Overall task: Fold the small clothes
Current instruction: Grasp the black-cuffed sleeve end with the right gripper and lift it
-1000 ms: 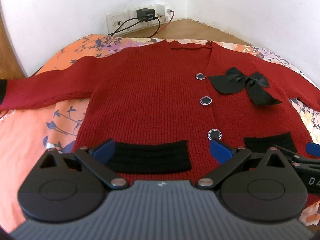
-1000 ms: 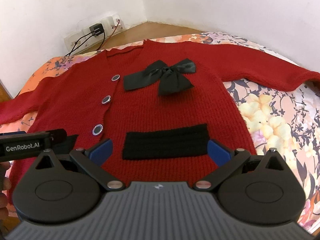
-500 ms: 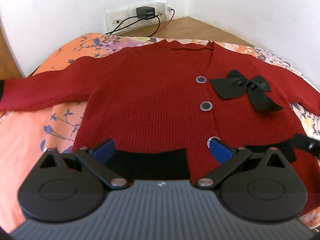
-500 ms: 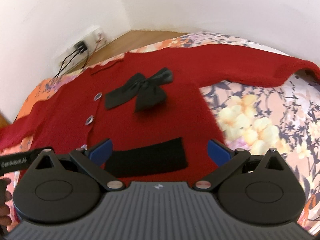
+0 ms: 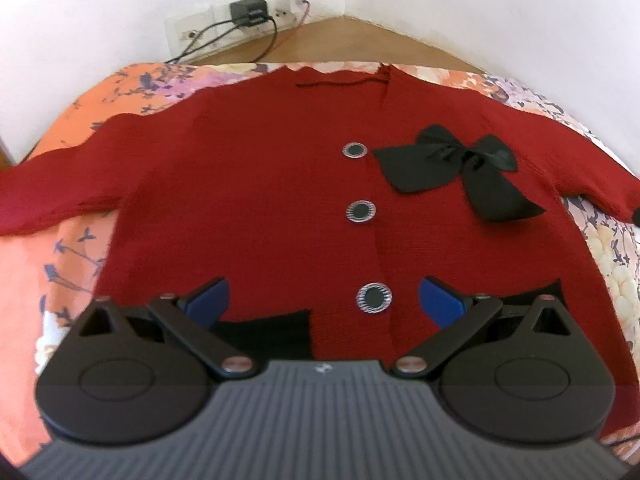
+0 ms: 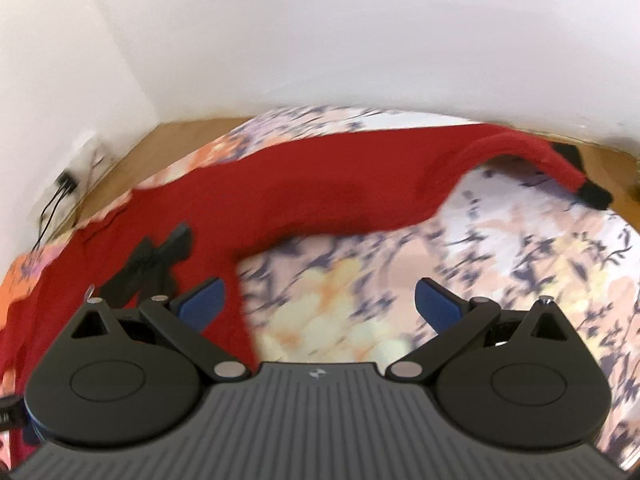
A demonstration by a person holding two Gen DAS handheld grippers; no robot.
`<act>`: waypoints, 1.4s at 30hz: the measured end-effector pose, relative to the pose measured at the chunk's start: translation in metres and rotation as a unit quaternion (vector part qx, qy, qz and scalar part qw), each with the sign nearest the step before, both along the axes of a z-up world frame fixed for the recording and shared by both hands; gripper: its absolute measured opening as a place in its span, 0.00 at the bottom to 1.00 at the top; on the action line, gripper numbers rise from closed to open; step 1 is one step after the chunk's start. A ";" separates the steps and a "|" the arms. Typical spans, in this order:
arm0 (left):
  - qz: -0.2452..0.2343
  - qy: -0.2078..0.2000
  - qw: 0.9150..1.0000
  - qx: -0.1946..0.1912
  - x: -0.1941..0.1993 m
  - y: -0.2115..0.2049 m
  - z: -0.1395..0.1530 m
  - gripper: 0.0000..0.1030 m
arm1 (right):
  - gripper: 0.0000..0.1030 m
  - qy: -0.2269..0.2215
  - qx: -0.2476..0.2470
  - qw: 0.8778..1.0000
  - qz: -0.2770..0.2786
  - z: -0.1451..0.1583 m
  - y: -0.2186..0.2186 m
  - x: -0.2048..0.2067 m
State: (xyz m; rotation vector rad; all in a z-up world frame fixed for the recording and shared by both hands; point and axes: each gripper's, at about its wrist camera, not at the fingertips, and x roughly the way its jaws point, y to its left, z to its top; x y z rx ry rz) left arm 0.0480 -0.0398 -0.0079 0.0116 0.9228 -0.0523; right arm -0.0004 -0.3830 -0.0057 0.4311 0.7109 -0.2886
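Note:
A small red knitted cardigan (image 5: 256, 184) lies spread flat on a floral bedsheet (image 5: 76, 264), front up, with three round buttons (image 5: 361, 213), a black bow (image 5: 460, 164) and black pocket bands. My left gripper (image 5: 322, 300) hovers open over its lower hem, nothing between the blue fingertips. In the blurred right wrist view my right gripper (image 6: 318, 300) is open above bare floral sheet (image 6: 360, 312), just right of the cardigan's body (image 6: 312, 196). The right sleeve stretches away to a black cuff (image 6: 596, 194) at the bed's far edge.
White walls meet in a corner behind the bed. A wall socket strip with a black charger (image 5: 248, 10) and cables sits low on the wall, above a wooden ledge (image 5: 360, 46). The bed's edges curve off on both sides.
My right gripper has swung to the right, off the cardigan's pocket and out over the sheet below the right sleeve. My left gripper has drifted right and forward, nearer the button line.

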 end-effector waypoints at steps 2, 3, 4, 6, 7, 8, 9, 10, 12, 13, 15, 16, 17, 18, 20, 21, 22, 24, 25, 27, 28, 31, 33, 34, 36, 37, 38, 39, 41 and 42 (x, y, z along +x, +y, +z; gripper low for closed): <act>-0.002 0.004 1.000 -0.001 0.005 -0.007 -0.002 1.00 | 1.00 0.000 0.005 1.000 -0.015 -0.001 -0.019 0.001; -0.003 0.005 1.000 0.000 0.007 -0.010 -0.003 1.00 | 1.00 0.000 0.008 1.000 -0.023 -0.002 -0.029 0.003; -0.003 0.006 1.000 0.001 0.010 -0.014 -0.004 1.00 | 1.00 -0.001 0.010 0.999 -0.030 -0.003 -0.039 0.004; -0.003 0.010 1.000 0.003 0.014 -0.020 -0.007 1.00 | 1.00 -0.004 0.017 0.999 -0.042 -0.004 -0.058 0.008; -0.003 0.013 1.000 0.003 0.016 -0.023 -0.009 1.00 | 1.00 -0.005 0.020 0.999 -0.048 -0.006 -0.067 0.010; -0.002 0.015 1.000 0.003 0.018 -0.026 -0.011 1.00 | 1.00 -0.006 0.024 0.998 -0.054 -0.007 -0.074 0.012; -0.003 0.018 1.000 0.001 0.020 -0.029 -0.013 1.00 | 1.00 -0.007 0.028 0.998 -0.060 -0.008 -0.082 0.014; -0.003 0.021 1.000 0.000 0.022 -0.032 -0.015 1.00 | 1.00 -0.008 0.033 0.997 -0.066 -0.010 -0.089 0.016; -0.002 0.027 1.000 -0.002 0.026 -0.036 -0.020 1.00 | 1.00 -0.007 0.044 0.996 -0.078 -0.015 -0.102 0.025; 0.000 0.031 1.000 -0.003 0.027 -0.038 -0.022 1.00 | 1.00 -0.005 0.048 0.995 -0.082 -0.018 -0.109 0.030; 0.005 0.039 0.999 -0.004 0.031 -0.041 -0.027 1.00 | 1.00 -0.002 0.051 0.995 -0.088 -0.023 -0.119 0.038; 0.008 0.044 0.999 -0.005 0.032 -0.043 -0.029 1.00 | 1.00 0.001 0.051 0.995 -0.089 -0.026 -0.122 0.042; 0.009 0.048 0.999 -0.004 0.033 -0.044 -0.032 1.00 | 1.00 0.002 0.051 0.995 -0.089 -0.027 -0.125 0.046; 0.011 0.051 0.999 -0.001 0.034 -0.046 -0.034 1.00 | 1.00 0.003 0.052 0.995 -0.090 -0.030 -0.128 0.049; 0.014 0.052 0.999 0.008 0.033 -0.049 -0.037 1.00 | 1.00 0.010 0.056 0.994 -0.092 -0.036 -0.133 0.055; 0.016 0.051 0.999 0.010 0.033 -0.050 -0.038 1.00 | 1.00 0.012 0.058 0.994 -0.092 -0.039 -0.135 0.056; 0.020 0.049 0.999 0.011 0.033 -0.050 -0.039 1.00 | 1.00 0.007 0.046 0.995 -0.089 -0.039 -0.133 0.057; 0.027 0.049 0.998 0.010 0.033 -0.050 -0.039 1.00 | 1.00 0.008 0.035 0.996 -0.084 -0.042 -0.133 0.060; 0.027 0.049 0.998 0.012 0.033 -0.051 -0.040 1.00 | 1.00 0.002 0.035 0.996 -0.086 -0.042 -0.133 0.058; 0.025 0.049 0.998 0.017 0.033 -0.052 -0.041 1.00 | 1.00 -0.008 0.041 0.995 -0.091 -0.044 -0.134 0.056; 0.025 0.049 0.998 0.018 0.033 -0.053 -0.041 1.00 | 1.00 -0.010 0.044 0.995 -0.090 -0.044 -0.135 0.055; 0.025 0.051 0.998 0.019 0.034 -0.053 -0.042 1.00 | 1.00 -0.015 0.057 0.995 -0.086 -0.044 -0.139 0.052; 0.025 0.053 0.998 0.020 0.035 -0.054 -0.042 1.00 | 1.00 -0.024 0.076 0.993 -0.089 -0.044 -0.145 0.049; 0.025 0.054 0.998 0.020 0.035 -0.054 -0.042 1.00 | 1.00 -0.033 0.091 0.991 -0.093 -0.044 -0.149 0.047; 0.023 0.055 0.998 0.020 0.036 -0.054 -0.042 1.00 | 1.00 -0.052 0.110 0.988 -0.097 -0.046 -0.156 0.043; 0.023 0.054 0.998 0.020 0.036 -0.054 -0.042 1.00 | 0.99 -0.056 0.108 0.988 -0.100 -0.045 -0.159 0.042; 0.023 0.053 0.998 0.019 0.035 -0.053 -0.042 1.00 | 0.96 -0.057 0.101 0.988 -0.103 -0.044 -0.160 0.041; 0.022 0.051 0.998 0.018 0.035 -0.053 -0.043 1.00 | 0.93 -0.062 0.090 0.988 -0.106 -0.043 -0.160 0.039; 0.020 0.048 0.998 0.019 0.033 -0.053 -0.043 1.00 | 0.79 -0.067 0.072 0.989 -0.110 -0.041 -0.160 0.038; 0.019 0.047 0.999 0.019 0.033 -0.053 -0.043 1.00 | 0.74 -0.070 0.066 0.989 -0.109 -0.040 -0.160 0.037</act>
